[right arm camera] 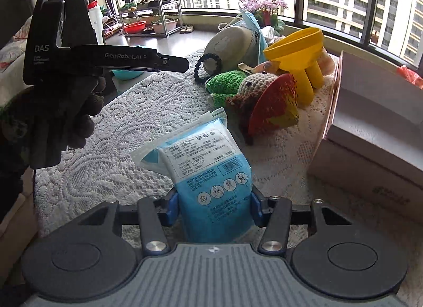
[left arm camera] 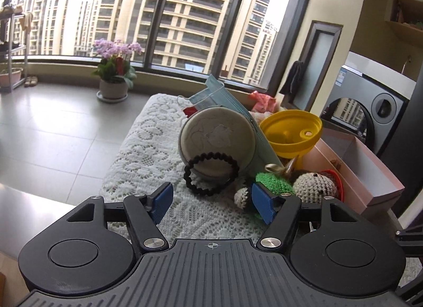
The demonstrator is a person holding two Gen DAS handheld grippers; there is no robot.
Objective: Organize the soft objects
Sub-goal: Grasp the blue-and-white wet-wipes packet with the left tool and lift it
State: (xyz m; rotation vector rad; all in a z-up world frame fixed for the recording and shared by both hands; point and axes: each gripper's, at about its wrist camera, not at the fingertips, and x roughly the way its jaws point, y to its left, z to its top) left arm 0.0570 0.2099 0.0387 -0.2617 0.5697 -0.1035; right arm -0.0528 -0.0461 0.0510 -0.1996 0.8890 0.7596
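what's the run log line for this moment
right gripper: shut on blue mask packet | left gripper: open, empty | pink box: open

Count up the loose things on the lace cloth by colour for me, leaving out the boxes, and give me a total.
Blue: 2, the mask packet and the face mask
Yellow: 1, the funnel
Black: 1, the bead bracelet
Grey: 1, the round pouch
Mixed colours: 1, the crochet doll
Total: 6
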